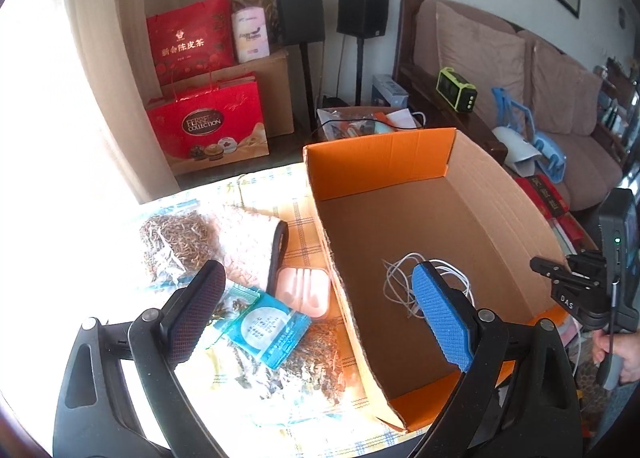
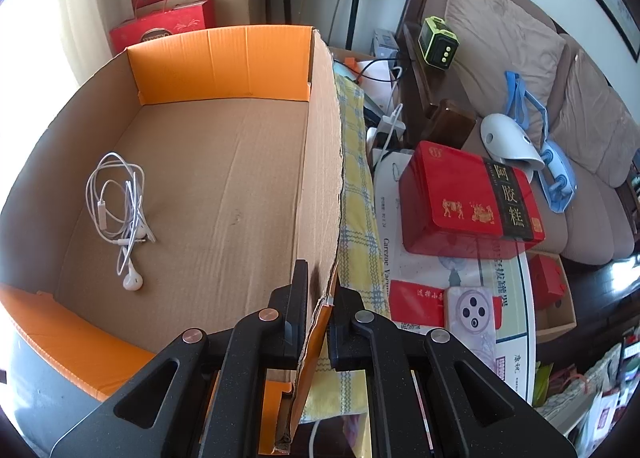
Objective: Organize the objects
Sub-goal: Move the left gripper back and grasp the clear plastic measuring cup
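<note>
Earphones [image 2: 120,213] lie coiled at lower left inside the cardboard box [image 2: 224,57], whose wall the right gripper [image 2: 316,318] pinches steady, while the left gripper [image 1: 320,322] hangs spread wide above the packets [image 1: 264,326].

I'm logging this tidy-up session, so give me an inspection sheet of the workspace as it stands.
Surface: checked yellow tablecloth, partly overexposed.
Job's things: cardboard box holding only white earphones; blue packet, pink case, bag of dried strands outside it.
Clutter: red tin, phone beside the box.
Grippers: left hand-held gripper open, empty; right hand-held gripper clamps the box wall.
Cables: white charging cable.
Surroundings: sofa, speakers, red gift bags.
</note>
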The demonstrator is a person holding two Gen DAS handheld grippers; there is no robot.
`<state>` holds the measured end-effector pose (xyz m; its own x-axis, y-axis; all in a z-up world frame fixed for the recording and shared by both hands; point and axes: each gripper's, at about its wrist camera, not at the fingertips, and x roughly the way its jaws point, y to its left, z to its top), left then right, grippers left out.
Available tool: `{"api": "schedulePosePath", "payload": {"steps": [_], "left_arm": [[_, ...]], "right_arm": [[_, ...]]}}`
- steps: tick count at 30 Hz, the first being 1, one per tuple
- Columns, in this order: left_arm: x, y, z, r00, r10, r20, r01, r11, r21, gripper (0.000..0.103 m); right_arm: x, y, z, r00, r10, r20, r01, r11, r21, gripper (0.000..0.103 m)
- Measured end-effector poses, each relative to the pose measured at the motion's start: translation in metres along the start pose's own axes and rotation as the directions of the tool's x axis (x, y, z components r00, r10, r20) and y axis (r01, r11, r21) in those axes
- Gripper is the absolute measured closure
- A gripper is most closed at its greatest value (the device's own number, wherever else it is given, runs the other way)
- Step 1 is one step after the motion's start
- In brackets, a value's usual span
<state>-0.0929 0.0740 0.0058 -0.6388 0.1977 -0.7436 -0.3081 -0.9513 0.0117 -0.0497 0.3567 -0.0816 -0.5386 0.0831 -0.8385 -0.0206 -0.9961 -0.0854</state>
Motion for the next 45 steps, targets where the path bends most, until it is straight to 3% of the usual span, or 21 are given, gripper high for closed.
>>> {"api": "schedulePosePath", "payload": {"steps": [14,26,30,37,40,45], "left_arm": [[0.024,0.094,-0.022,0.993,0.103,-0.066,-0.111,0.984,-0.140,0.009],[0.056,0.140,-0.048,0.985,0.047,-0.166,-0.087,0.966,-0.242,0.009],[0.064,0.155,-0.054,0.980,0.060,-0.191,-0.111,0.957,-0.269,0.009],[0.063,0.168,-0.076,0.970,0.089,-0.224,-0.147,0.956,-0.255,0.009],[0.062,0.173,-0.086,0.967,0.081,-0.241,-0.147,0.951,-0.272,0.009],[0.048,0.183,-0.096,0.976,0.024,-0.217,-0.099,0.936,-0.338,0.009]], "right_arm": [[0.002,0.002,0.003,1.000,-0.013,-0.009,0.013,1.000,0.004,0.096],[0.004,0.003,0.004,1.000,-0.018,-0.017,0.018,1.000,0.005,0.096],[0.004,0.003,0.004,1.000,-0.018,-0.021,0.018,1.000,0.006,0.096],[0.004,0.002,0.004,1.000,-0.014,-0.022,0.015,1.000,0.010,0.096],[0.005,0.002,0.004,1.000,-0.015,-0.021,0.015,1.000,0.008,0.096],[0.005,0.003,0.004,1.000,-0.015,-0.021,0.015,1.000,0.008,0.096]]}}
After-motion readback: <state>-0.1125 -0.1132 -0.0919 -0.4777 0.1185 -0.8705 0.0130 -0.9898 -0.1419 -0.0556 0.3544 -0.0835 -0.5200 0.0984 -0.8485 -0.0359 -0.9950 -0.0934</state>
